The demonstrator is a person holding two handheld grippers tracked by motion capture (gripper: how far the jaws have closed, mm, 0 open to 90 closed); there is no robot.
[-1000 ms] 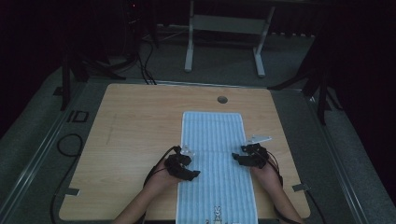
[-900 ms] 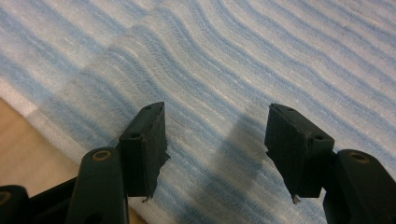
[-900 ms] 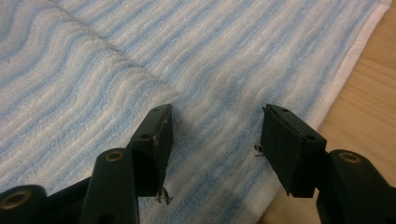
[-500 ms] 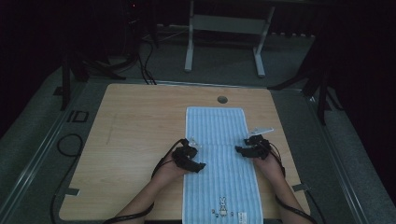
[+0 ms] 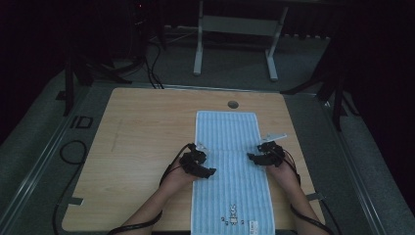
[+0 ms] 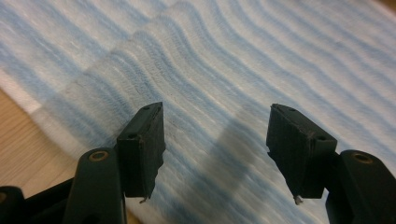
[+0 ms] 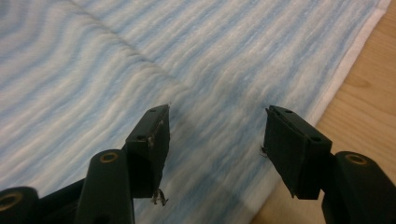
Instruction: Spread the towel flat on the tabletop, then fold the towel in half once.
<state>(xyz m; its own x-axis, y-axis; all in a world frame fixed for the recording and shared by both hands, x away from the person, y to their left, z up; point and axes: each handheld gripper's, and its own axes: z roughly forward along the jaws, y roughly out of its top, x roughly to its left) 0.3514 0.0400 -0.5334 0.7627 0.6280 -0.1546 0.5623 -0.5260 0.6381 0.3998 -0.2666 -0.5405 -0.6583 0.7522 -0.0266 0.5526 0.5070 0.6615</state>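
Dark floor and the legs of a stand were seen beyond a pale wooden table (image 5: 142, 142), on which a long blue-and-white striped towel (image 5: 227, 134) had been spread lengthwise, its far end near a small round hole (image 5: 233, 104) in the tabletop and its near end, marked with a little printed figure, reaching the edge by the person. The left gripper (image 5: 209, 171) was held over the towel's left border about halfway along, and the right gripper (image 5: 250, 156) over the right border opposite it, each pointed inward across the cloth. In the left gripper view the left gripper (image 6: 215, 140) was seen with its jaws parted and nothing between them, the cloth lying just below with a low ridge running through it; in the right gripper view the right gripper (image 7: 215, 140) was likewise seen apart and empty above the towel (image 7: 140, 70), whose white hem lay just beside the bare wood. No cloth was pinched by either claw. As far as could be judged, the towel had been laid out flat and straightened, with only the slight crease left across its middle; any fold remained to be made, and for that both edges would first have to be gripped.
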